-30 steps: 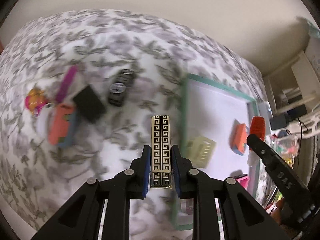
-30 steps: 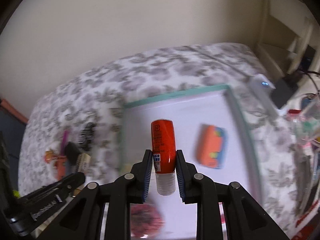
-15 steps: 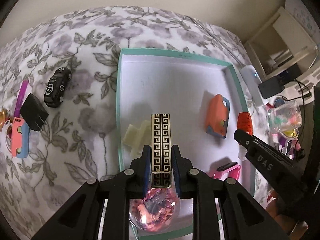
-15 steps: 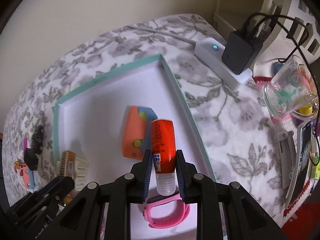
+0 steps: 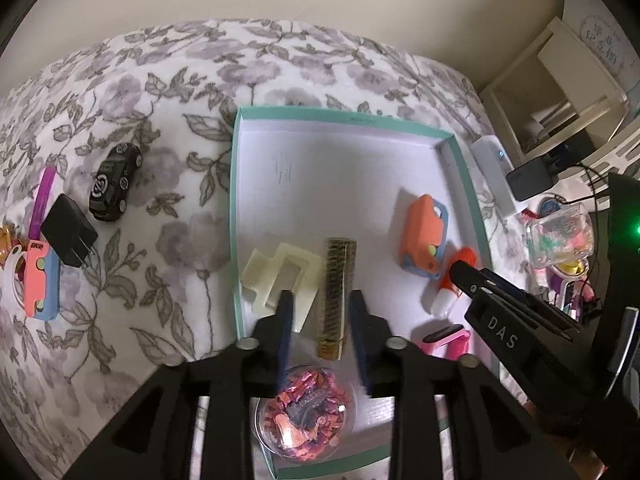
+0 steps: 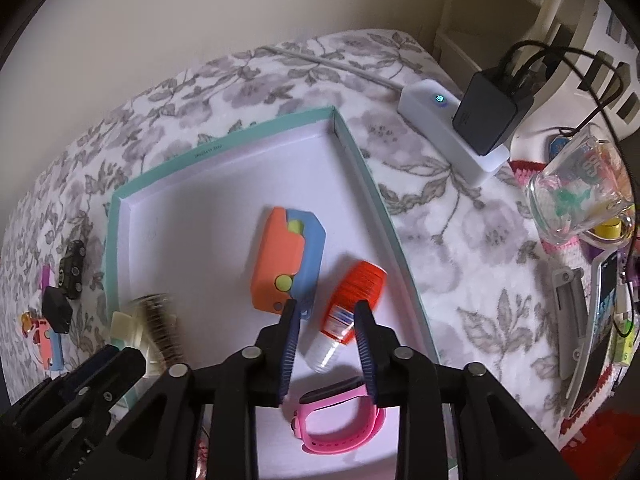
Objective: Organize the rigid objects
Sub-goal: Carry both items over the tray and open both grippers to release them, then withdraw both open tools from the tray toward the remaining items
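Note:
A shallow teal-rimmed white tray [image 5: 236, 184] [image 6: 352, 148] lies on a floral cloth. My left gripper [image 5: 322, 304] is open above the tray; a gold-and-black patterned bar [image 5: 336, 300] [image 6: 158, 324] sits blurred between its fingers, free of them. My right gripper [image 6: 326, 316] is open around a red-capped bottle [image 6: 352, 304] [image 5: 454, 280] that lies on the tray floor. In the tray also lie an orange-and-blue toy [image 5: 424, 236] [image 6: 286, 256], a cream plastic piece [image 5: 280, 276], a pink watch [image 6: 340, 420] and a clear ball of pink bits [image 5: 306, 410].
Left of the tray on the cloth lie a black toy car [image 5: 114, 182], a black plug adapter [image 5: 68, 230], a purple stick [image 5: 44, 200] and an orange-and-blue toy [image 5: 40, 284]. Right of it stand a white power strip with black charger [image 6: 472, 128], a glass mug [image 6: 580, 192] and clutter.
Both grippers moved over the tray and opened. The left let go of the patterned bar, the right let go of the red-capped bottle, which now lies in the tray.

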